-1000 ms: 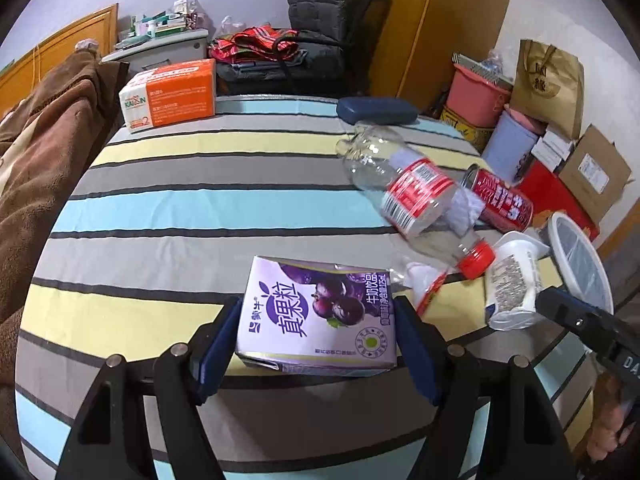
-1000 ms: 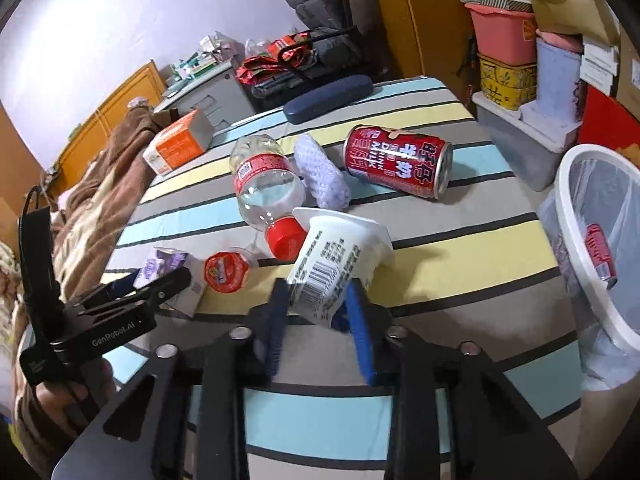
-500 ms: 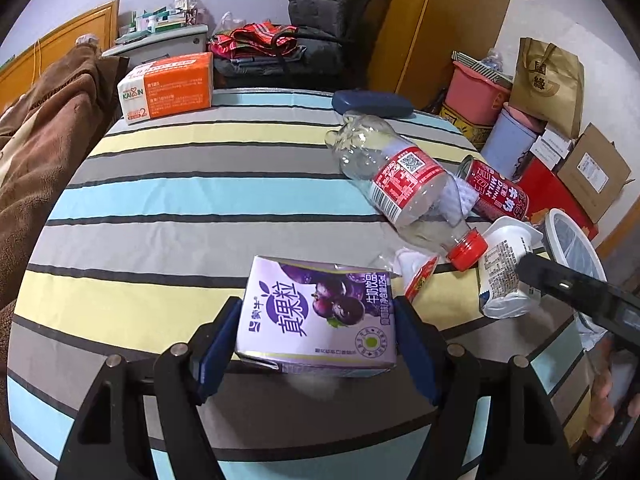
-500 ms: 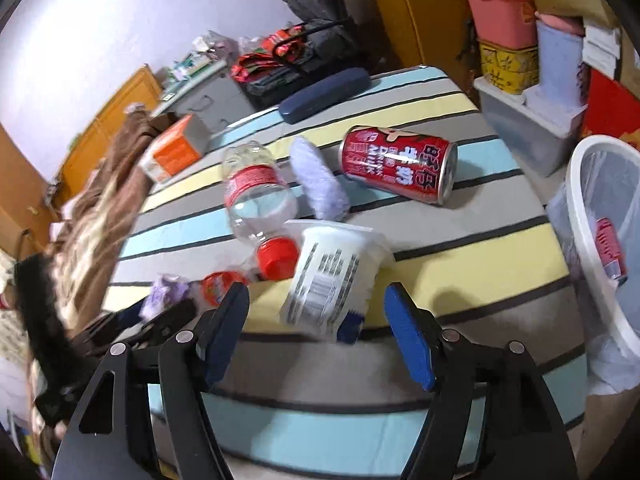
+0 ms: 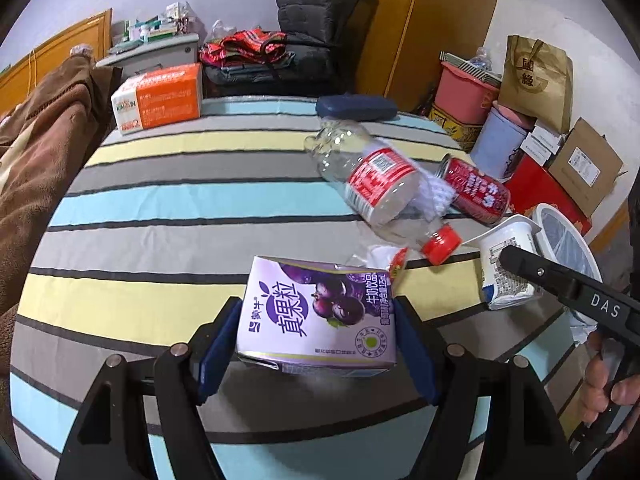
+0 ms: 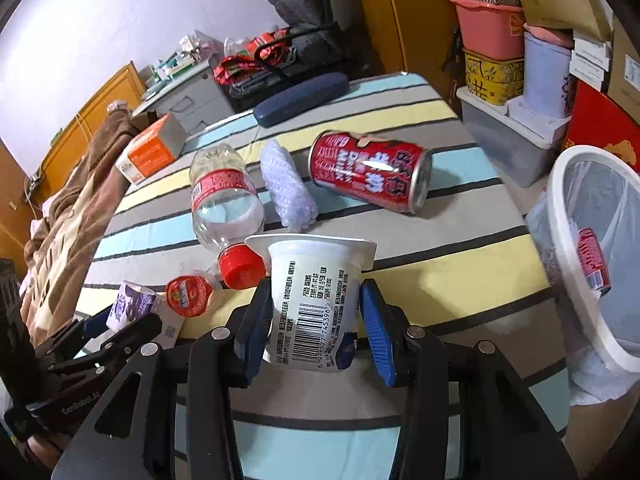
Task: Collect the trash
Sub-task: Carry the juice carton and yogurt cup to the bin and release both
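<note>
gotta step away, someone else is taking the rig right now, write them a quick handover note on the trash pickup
Left gripper: closed on the purple drink carton, just above the striped bedspread.
Right gripper: jaws have just been closing around the white yogurt cup; pads at its sides, firm grip not confirmed.
Bin: white trash bin stands off the bed on the right gripper's side, one red item already inside.
Left on the bed: clear bottle, red can, small red-lidded cup, white mesh wrap.
Next, probably: drop the cup and carton in the bin, then collect the rest.
</note>
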Motion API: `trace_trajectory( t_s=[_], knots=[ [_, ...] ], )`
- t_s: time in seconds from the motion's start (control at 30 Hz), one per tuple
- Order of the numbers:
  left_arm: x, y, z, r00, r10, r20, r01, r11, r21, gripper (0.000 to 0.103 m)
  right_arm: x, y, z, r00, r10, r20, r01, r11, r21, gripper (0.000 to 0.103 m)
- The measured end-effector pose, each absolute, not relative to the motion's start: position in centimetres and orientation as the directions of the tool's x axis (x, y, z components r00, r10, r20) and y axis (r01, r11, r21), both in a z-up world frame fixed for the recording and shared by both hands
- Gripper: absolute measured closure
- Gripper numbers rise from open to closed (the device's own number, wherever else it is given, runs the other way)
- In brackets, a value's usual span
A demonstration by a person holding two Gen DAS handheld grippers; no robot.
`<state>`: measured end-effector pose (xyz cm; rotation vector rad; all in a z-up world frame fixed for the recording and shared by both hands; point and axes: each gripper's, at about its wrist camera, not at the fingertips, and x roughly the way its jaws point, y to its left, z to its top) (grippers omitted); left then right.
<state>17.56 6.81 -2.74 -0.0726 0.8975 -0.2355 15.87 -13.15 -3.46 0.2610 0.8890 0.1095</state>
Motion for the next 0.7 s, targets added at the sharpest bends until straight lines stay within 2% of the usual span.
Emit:
trace_trajectory(
  t_s=[0.33,0.7],
  knots=[
    [15.2,4.0,0.6,0.65,-0.272,-0.709,0.225,0.961,-0.163,0.027,13.4,-16.3,-1.3,0.681,0.205,-0.703,0.011,0.957,0.29,0.057],
    [14.0,-3.3,3.2,0.662,-0.352,-0.662,0.349,0.926,-0.143,0.027,11.3,-21.4,0.4,0.74,0.135,-0.659,0.071,0.958,0.277,0.057]
  ],
)
